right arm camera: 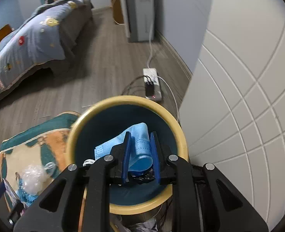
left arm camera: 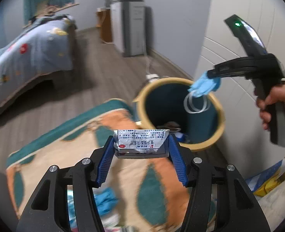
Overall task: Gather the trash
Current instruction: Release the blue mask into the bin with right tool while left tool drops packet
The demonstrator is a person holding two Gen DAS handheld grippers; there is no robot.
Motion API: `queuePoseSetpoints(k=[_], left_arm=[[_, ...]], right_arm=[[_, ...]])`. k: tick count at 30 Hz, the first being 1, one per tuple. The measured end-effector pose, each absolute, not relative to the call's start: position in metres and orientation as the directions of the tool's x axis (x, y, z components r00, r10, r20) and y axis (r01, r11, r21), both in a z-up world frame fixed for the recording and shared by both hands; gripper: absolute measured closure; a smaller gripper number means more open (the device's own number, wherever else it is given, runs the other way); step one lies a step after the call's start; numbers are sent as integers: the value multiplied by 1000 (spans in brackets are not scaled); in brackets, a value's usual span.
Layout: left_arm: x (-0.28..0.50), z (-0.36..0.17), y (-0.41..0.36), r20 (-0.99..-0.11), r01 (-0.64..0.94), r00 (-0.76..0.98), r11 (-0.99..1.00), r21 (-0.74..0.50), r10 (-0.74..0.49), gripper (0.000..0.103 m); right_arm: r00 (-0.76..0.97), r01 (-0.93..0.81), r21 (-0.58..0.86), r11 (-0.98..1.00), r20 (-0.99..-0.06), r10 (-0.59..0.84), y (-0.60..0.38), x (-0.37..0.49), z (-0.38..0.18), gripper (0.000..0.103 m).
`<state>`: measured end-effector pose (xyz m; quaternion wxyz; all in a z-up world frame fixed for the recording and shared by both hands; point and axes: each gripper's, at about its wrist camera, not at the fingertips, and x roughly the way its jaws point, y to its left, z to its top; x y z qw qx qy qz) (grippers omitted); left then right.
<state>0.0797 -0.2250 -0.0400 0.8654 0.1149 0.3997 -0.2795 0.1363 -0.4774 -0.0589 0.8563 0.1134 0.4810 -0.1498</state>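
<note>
The right hand-held gripper (right arm camera: 140, 157) pinches a blue face mask (right arm camera: 137, 145) directly above the open mouth of the yellow-rimmed bin (right arm camera: 127, 101). The left hand-held gripper (left arm camera: 141, 154) clamps a foil pill pack (left arm camera: 142, 142) over the patterned rug (left arm camera: 65, 150), just beside the bin.

Between the left gripper's (left arm camera: 141, 150) ribbed blue pads (left arm camera: 176, 160) sits a shiny foil packet (left arm camera: 142, 142) (crinkled, printed); between the right gripper's (right arm camera: 140, 157) pads, a soft pleated cloth mask (right arm camera: 136, 143). Beyond them, a smooth matt bin (right arm camera: 96, 114).
</note>
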Motion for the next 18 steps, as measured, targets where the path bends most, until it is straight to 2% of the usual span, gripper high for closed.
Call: queuePoseSetpoints(k=[6,15,16,17,18], left_arm=[[99,-67,-266,-817,635,426,772,-36,-388,45],[116,-85,-312,-818,677,440,735,32,-370,45],[118,-82,-314,-811,677,446,736,27,-380,39],[119,-78,-316,-800,671,460,741,30,-384,24],[120,-73,-316,-781,658,490,752,42,-386,18]], right_arm=[[436,390,-1,921,-880,-186,-491,141,-83,83],[420,384,18,923,-893,-158,-490,149,-91,83],[430,383,33,923,-891,-146,-490,150,-89,81],[440,382,44,923,-887,-140,-490,151,-86,74],[450,382,47,923,-882,-141,-491,151,-83,65]])
